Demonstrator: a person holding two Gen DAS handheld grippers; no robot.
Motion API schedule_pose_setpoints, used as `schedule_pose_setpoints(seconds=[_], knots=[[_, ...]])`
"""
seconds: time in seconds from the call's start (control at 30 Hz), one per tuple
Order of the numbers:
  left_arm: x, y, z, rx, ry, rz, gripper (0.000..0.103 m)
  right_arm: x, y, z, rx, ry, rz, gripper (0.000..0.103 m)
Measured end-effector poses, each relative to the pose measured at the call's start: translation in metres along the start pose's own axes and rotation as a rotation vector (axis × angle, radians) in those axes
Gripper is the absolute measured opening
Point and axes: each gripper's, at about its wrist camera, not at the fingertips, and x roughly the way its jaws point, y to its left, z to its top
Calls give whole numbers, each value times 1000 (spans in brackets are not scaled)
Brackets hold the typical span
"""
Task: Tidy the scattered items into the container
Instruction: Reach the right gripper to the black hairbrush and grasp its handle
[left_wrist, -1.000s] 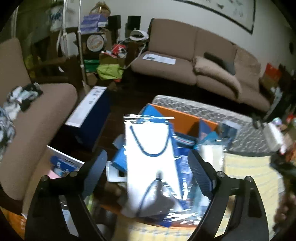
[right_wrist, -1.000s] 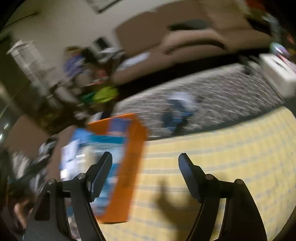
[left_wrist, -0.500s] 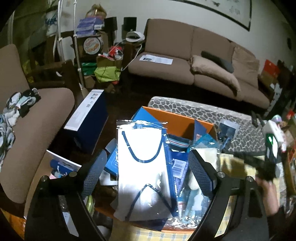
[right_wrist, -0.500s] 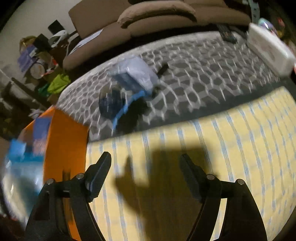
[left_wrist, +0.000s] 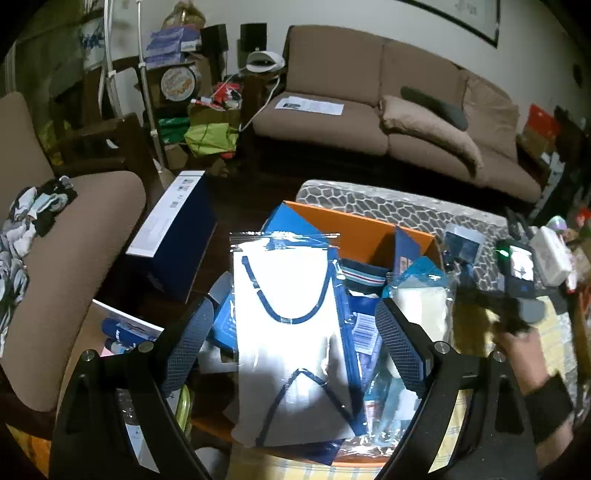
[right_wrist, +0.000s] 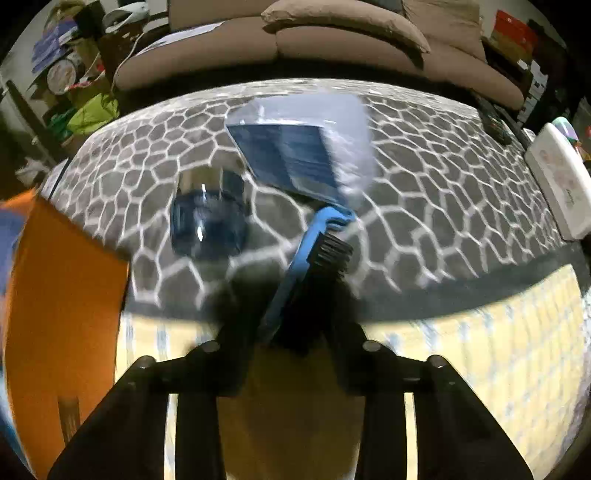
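Note:
An orange box (left_wrist: 354, 225) sits at the table's left end, full of packaged items; a clear bag with a white, blue-trimmed garment (left_wrist: 291, 332) lies on top. My left gripper (left_wrist: 291, 332) hovers open over that bag. My right gripper (right_wrist: 291, 310) is shut on a blue brush with black bristles (right_wrist: 314, 251), at the edge between the yellow cloth (right_wrist: 498, 354) and the grey patterned mat (right_wrist: 424, 192). A blue plastic-wrapped packet (right_wrist: 295, 155) and a dark blue round container (right_wrist: 207, 225) lie on the mat just beyond. The box wall (right_wrist: 62, 306) stands left of my right gripper.
A white box (right_wrist: 557, 184) sits at the mat's right edge. A brown sofa (left_wrist: 406, 110) stands behind the table, a brown armchair (left_wrist: 74, 229) on the left, and a navy carton (left_wrist: 173, 229) on the floor beside the orange box.
My right gripper moved forward to the mat's edge and closed on the blue brush. My left gripper stayed open over the box, drifting slightly back.

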Motion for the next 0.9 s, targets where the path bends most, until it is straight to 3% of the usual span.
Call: schedule_pose_setpoints(seconds=[0.13,0.27,0.4,0.47,0.5,0.53,0.67,0.77,0.8,0.87,0.9], knots=[[-9,0,0,-23,-9,-49,88,-41,-28,-36,-31,25,48,31],[-16,-4,-1,-5,-27,-54,88,-88,-42,-90,-101,115,103,31],[-17,-8,-3,-3,-22,-71,88,-114,-44,-148,-135,190,115,37],[-16,-10,-3,-5,-18,-78,88,-117,-45,-168,-128,213,76,61],[-16,-10,-3,-5,-16,-82,88,-116,-44,-173,-125,219,62,78],[-15,-11,-4,-4,-15,-86,88,-116,-44,-175,-120,214,48,82],[-15,-13,-7,11,-16,-78,88,-103,-43,-177,-76,221,-17,84],[-14,-10,-10,19,-18,-43,88,-87,-43,-178,24,226,56,83],[-13,-8,-10,7,-13,-31,88,-81,-38,-180,16,241,86,79],[-13,-5,-11,-4,-19,-42,88,-74,-30,-183,-29,261,49,71],[-15,-5,-11,-4,-25,-44,88,-77,-26,-184,-70,256,21,46]])
